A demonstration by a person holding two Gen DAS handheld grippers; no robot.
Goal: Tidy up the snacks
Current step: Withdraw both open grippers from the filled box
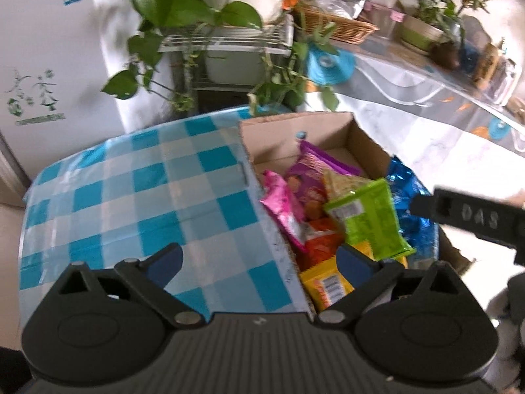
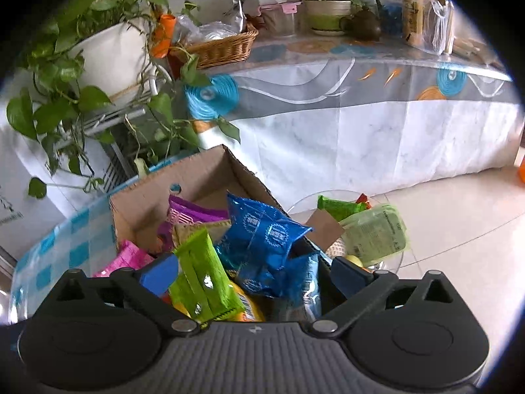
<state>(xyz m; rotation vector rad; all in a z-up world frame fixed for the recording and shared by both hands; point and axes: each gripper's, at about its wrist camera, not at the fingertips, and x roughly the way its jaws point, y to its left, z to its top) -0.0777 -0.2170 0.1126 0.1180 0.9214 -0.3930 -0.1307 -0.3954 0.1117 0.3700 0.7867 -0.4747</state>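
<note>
A cardboard box sits on a blue checked tablecloth and holds several snack packets: pink, purple, green, blue, yellow. My left gripper is open and empty over the box's left wall. My right gripper is open above the box, with the green packet and blue packets between its fingers, not gripped. The right gripper's side shows in the left wrist view.
A clear glass bowl to the right of the box holds green packets. Potted plants on a wire rack stand behind. A long table with a wicker basket and pots lies beyond.
</note>
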